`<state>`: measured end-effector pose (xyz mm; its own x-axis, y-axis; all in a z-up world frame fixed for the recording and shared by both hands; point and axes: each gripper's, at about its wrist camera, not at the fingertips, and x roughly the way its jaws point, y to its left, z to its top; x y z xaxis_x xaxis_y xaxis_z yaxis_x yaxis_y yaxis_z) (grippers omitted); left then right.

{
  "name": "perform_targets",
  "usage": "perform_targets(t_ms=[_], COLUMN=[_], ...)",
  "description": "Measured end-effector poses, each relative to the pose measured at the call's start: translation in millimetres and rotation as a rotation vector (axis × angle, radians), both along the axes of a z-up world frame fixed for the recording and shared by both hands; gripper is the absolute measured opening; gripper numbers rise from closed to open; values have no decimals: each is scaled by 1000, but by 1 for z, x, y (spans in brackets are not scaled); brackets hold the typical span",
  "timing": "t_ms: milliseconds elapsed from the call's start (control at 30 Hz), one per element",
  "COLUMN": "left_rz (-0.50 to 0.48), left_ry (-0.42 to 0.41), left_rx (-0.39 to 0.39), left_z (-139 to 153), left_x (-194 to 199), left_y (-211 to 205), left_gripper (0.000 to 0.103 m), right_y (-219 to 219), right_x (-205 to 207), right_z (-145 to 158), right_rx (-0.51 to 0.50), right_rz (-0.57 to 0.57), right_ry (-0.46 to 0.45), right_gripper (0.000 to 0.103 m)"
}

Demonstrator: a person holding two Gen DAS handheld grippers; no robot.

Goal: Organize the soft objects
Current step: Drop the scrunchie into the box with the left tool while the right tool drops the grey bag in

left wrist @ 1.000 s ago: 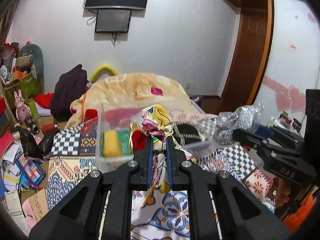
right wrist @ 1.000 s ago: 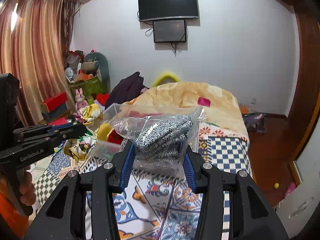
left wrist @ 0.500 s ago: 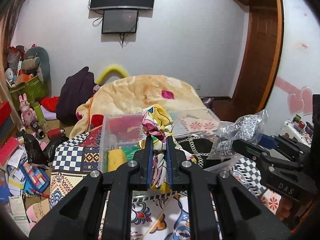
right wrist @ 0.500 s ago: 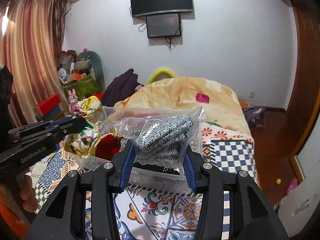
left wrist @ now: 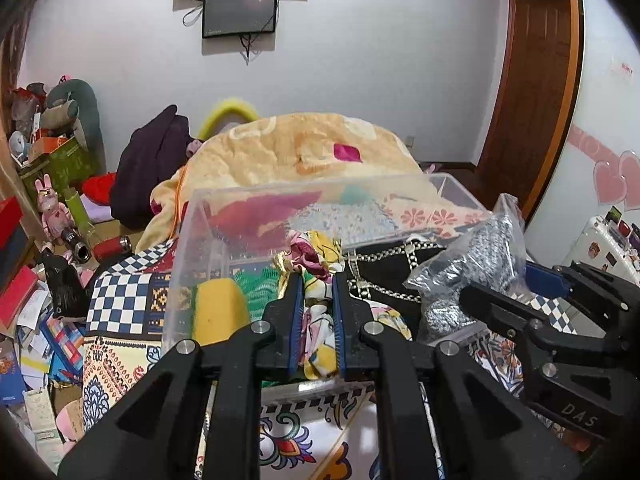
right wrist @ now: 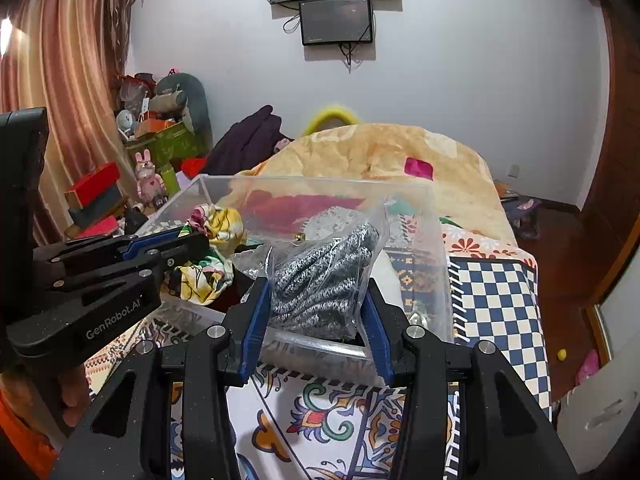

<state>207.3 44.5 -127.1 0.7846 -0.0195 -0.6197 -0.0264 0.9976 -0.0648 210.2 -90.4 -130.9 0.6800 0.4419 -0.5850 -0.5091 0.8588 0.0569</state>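
Soft and light, both things. Floppy cloth (left wrist: 316,280) pinched tight in the left gripper (left wrist: 315,312), jaws nearly shut on a bunched fold, loose ends hanging down and spilling out on top. Easy to squash, not breakable, but likely to sag and drag on the box wall when let go. Best held at a thick bunch, as now, not at a thin edge.

Bag (right wrist: 320,276) of grey knit stuff squeezed between the wide-apart jaws of the right gripper (right wrist: 316,312). Plastic skin, so probably slippery; crinkly, puffy, light. Best gripped across the fat middle, where the knit inside gives something to bite. Thin plastic top at 12 o'clock too loose to hold.

Clear box (left wrist: 188,264) right ahead of both grippers on the patterned bed cover (right wrist: 496,292). Cloth over the near part of the box, at 12 o'clock from the left gripper. Bag over the near rim, at 3 o'clock from the cloth. Yellow sponge (left wrist: 218,308) already inside at 9 o'clock, dark thing with a chain (left wrist: 384,268) at 2 o'clock.

Compared with a second ago: box much closer and bigger in both views, both grippers moved forward and now above it. Same grip on cloth and bag, nothing dropped yet. Seems close to letting go.
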Motion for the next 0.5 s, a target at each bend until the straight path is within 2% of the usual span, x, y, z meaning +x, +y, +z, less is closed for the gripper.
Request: perform_targets(t_ms=[167,233,333,500], left_rz=[-1,1,-4,-19], left_ry=[-5,-19,-45,-114], left_rx=[-11,-9,-10,-25], left_z=[3,9,19,46], left_x=[-11,-18,-30,-58], left_y=[2,3,5,4], left_gripper=[35,41,43,45], right_y=[0,-3,-9,-20], right_x=[0,-1,-7,-23], right_z=[1,3,12,34], right_rx=[-9,-8,7,26], right_rz=[-1,0,1,7], right_ry=[14,19,2,-55], right_gripper=[46,53,62,62])
